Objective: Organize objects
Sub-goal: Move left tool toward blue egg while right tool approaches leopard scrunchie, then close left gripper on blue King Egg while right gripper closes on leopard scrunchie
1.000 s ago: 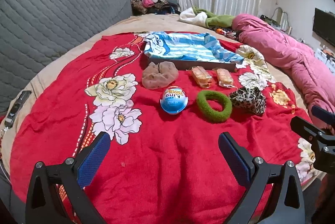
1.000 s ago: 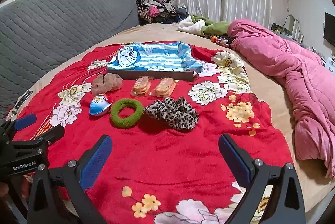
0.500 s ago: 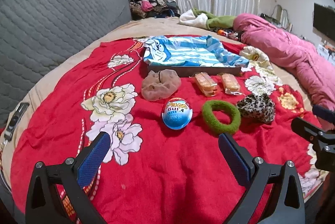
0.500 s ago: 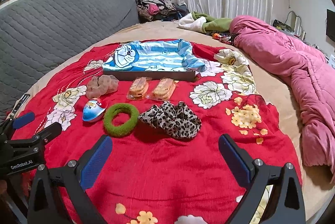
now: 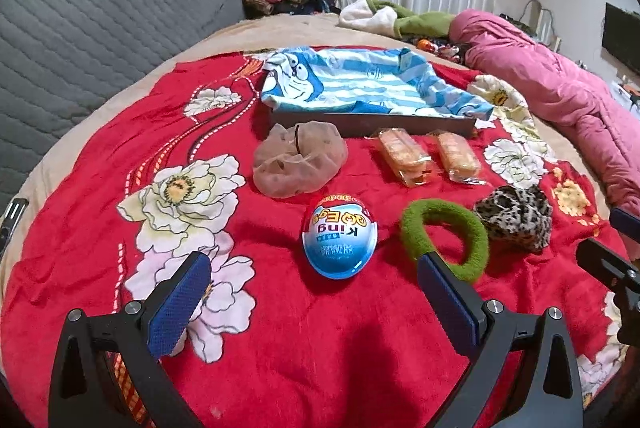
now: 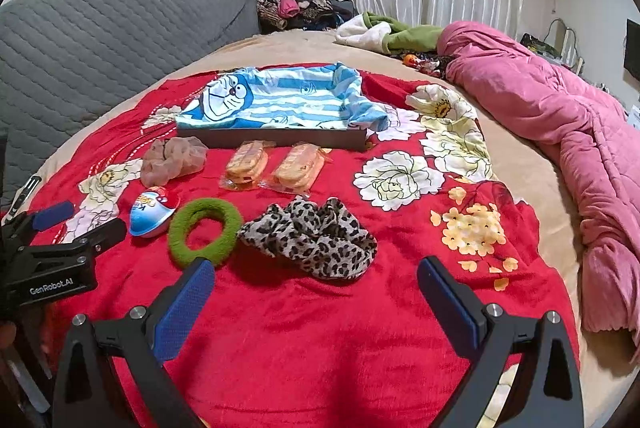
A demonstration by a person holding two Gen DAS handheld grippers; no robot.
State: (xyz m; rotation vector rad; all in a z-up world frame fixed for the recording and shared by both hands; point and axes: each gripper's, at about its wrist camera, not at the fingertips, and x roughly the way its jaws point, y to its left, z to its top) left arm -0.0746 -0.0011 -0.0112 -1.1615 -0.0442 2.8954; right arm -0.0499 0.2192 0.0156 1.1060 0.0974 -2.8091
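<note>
On the red flowered blanket (image 5: 320,348) lie a blue egg-shaped toy (image 5: 339,235), a green fuzzy ring (image 5: 445,240), a leopard-print scrunchie (image 6: 308,238), a beige sheer scrunchie (image 5: 299,157) and two wrapped snack cakes (image 5: 404,156) (image 5: 457,156). Behind them stands a shallow dark tray (image 5: 372,121) lined with a blue striped cartoon cloth (image 5: 360,81). My left gripper (image 5: 316,302) is open, just short of the egg toy. My right gripper (image 6: 316,304) is open too, just short of the leopard scrunchie. Neither holds anything.
A grey quilted headboard (image 5: 80,27) rises on the left. A pink duvet (image 6: 560,131) lies along the right side of the bed, and a heap of clothes (image 6: 296,3) sits by the curtains at the back. Each gripper shows at the edge of the other's view.
Both grippers have moved forward and lower toward the row of objects; the egg toy and leopard scrunchie look closer. Nothing was grasped or moved.
</note>
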